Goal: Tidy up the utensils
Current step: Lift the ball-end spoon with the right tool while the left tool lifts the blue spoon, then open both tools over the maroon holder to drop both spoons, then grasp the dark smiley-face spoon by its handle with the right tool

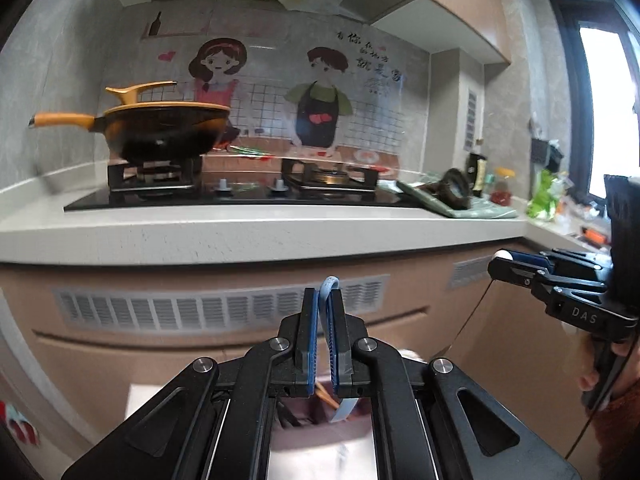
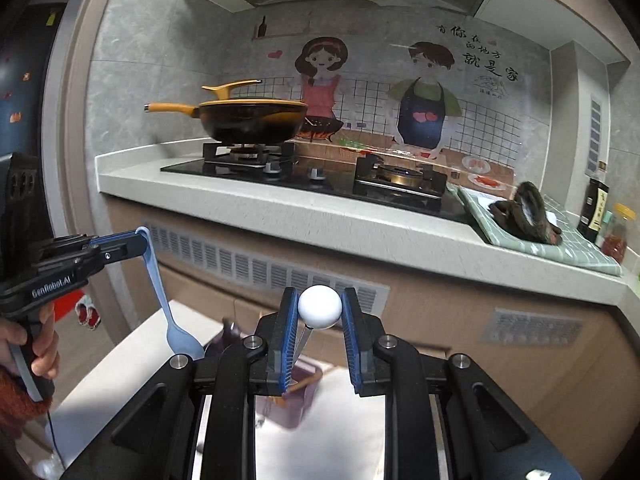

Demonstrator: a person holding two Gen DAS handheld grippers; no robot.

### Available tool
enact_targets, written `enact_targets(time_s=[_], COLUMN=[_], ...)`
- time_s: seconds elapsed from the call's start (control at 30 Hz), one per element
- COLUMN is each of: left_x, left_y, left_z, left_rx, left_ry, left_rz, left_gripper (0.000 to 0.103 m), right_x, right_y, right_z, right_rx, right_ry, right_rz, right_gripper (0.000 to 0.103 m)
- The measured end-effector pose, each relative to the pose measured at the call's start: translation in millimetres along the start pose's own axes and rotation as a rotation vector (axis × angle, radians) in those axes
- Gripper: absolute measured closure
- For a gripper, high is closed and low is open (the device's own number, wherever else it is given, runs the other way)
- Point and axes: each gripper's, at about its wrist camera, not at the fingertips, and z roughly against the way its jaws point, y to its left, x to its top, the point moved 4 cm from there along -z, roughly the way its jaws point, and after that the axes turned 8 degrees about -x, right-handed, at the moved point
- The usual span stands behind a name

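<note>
My left gripper (image 1: 323, 296) is shut on the handle of a light blue spoon (image 1: 329, 283), held in the air in front of the cabinet. In the right wrist view the same gripper (image 2: 138, 240) is at the left, and the spoon (image 2: 176, 332) hangs bowl-down from it. My right gripper (image 2: 320, 295) is shut on a white ball-ended utensil (image 2: 320, 307), whose thin metal stem runs down between the pads. It also shows at the right edge of the left wrist view (image 1: 500, 266). Below both, a blurred purple utensil holder (image 2: 308, 396) has wooden sticks in it.
A white table (image 2: 120, 360) lies under the grippers. Ahead is a counter (image 1: 240, 232) with a black hob, a yellow-handled wok (image 1: 168, 132) with a lid, a green cloth (image 2: 560, 248) bearing a dark object, and bottles (image 2: 596, 208) at the right. A hand grips each handle.
</note>
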Motion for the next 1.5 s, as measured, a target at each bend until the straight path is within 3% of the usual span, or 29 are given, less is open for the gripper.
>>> enact_targets(time_s=[0.17,0.37,0.43,0.53,0.6,0.7,0.77,0.9,0.93,1.07,1.2,1.33,1.5], left_x=[-13,-59,-76,-89,-92,-102,-123,-194,-210,-279,-317,-322,-317], left_y=[26,49,55,63,68,72,76,84,87,97,86,77,62], left_z=[-51,-115,-134,-141,-132,-106,-82,-39,-31,5,23,21,-4], left_rx=[-0.02,-0.059,-0.074,-0.087,-0.078,-0.036,-0.012,0.094,0.115,0.203,0.201,0.202,0.137], left_ry=[0.058,0.182,0.235,0.248,0.236,0.239,0.276,0.421,0.45,0.532,0.549,0.556,0.576], left_rz=[0.049,0.127,0.158,0.215,0.239,0.249,0.254,0.263,0.275,0.371,0.429,0.421,0.423], left_gripper=[0.098,0.094,0.09,0.072,0.063,0.063,0.062,0.061,0.061,0.061,0.06,0.06,0.06], right_x=[-8,-55,-75,-104,-107,-102,-112,-175,-190,-246,-257,-265,-290], right_y=[7,25,32,40,37,30,38,95,108,166,188,184,136], right_z=[-65,-137,-161,-186,-185,-164,-142,-127,-128,-147,-155,-134,-94], right_rx=[0.006,0.037,0.085,0.142,0.143,0.133,0.19,0.377,0.391,0.343,0.288,0.24,0.149], right_ry=[0.095,0.24,0.319,0.406,0.392,0.314,0.281,0.423,0.447,0.539,0.521,0.531,0.541], right_rz=[0.012,0.034,0.036,0.02,0.01,-0.024,-0.026,0.094,0.116,0.213,0.261,0.334,0.325], right_gripper=[0.083,0.083,0.082,0.082,0.082,0.079,0.078,0.079,0.08,0.08,0.079,0.081,0.081])
